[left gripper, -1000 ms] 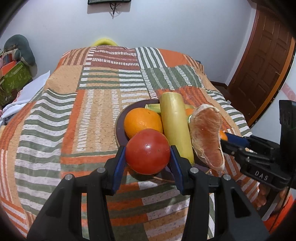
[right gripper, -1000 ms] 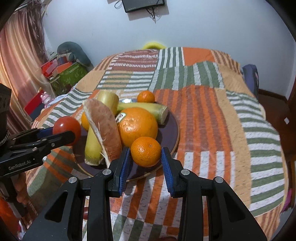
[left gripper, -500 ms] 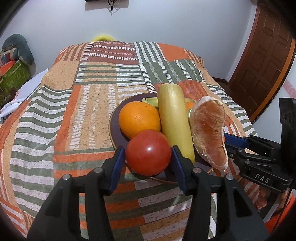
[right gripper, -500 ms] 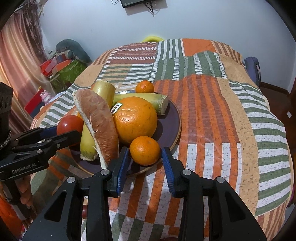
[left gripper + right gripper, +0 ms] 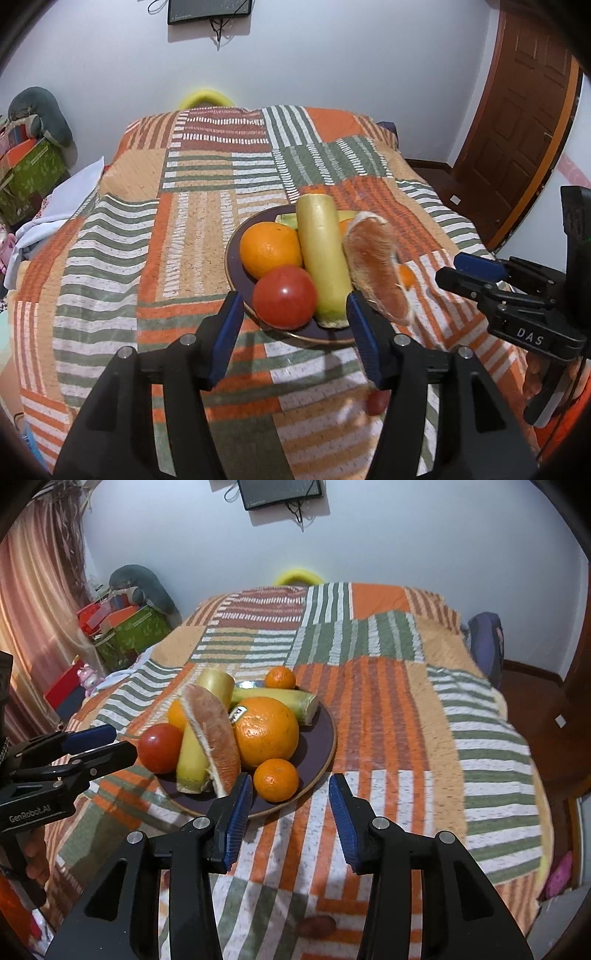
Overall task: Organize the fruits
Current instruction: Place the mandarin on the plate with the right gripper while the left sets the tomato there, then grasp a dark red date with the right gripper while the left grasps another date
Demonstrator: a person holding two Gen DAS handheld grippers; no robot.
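Observation:
A dark round plate (image 5: 231,258) (image 5: 325,734) lies on the striped bedspread. On it are a red tomato (image 5: 284,302) (image 5: 159,747), a large orange (image 5: 269,249) (image 5: 266,733), a small mandarin (image 5: 275,779), a second mandarin (image 5: 280,677), two yellow-green stalks (image 5: 323,254) (image 5: 275,698) and a peeled pomelo wedge (image 5: 376,269) (image 5: 214,734). My left gripper (image 5: 295,332) is open, just short of the tomato. My right gripper (image 5: 290,812) is open, just short of the small mandarin.
The bedspread (image 5: 184,221) covers a bed that drops off at both sides. A small reddish fruit (image 5: 316,925) lies on the cover near me, also blurred in the left wrist view (image 5: 376,402). Boxes (image 5: 125,635) stand at the left; a wooden door (image 5: 517,129) at the right.
Both grippers have opened and let go: the tomato and the small mandarin now rest on the plate. Both grippers have drawn back a little and lifted.

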